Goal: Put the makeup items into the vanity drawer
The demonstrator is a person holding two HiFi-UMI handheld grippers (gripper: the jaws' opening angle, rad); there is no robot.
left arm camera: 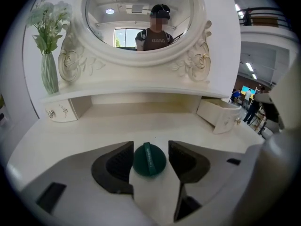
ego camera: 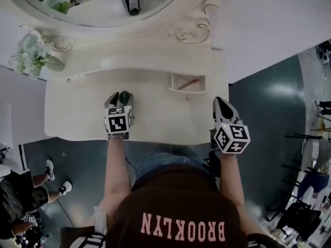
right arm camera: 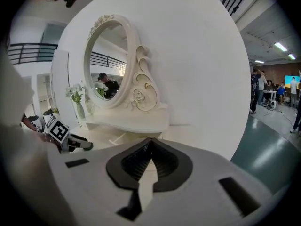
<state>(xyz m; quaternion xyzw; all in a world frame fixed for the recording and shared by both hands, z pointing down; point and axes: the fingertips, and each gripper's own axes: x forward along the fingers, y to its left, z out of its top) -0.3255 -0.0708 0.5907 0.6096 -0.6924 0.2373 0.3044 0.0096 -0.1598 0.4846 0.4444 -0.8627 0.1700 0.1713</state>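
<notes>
Pointing downward, left gripper (ego camera: 119, 97) straddles green compact (left arm camera: 149, 159).

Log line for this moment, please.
left gripper: jaws open around round green makeup item on vanity top | right gripper: jaws shut, empty | drawer: open

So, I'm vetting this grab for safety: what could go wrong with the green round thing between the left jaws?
The left gripper stands open around the green disc, pads not touching; its round edge may slip out on closing. The small open drawer already holds a reddish stick, so the disc could catch its rim.
</notes>
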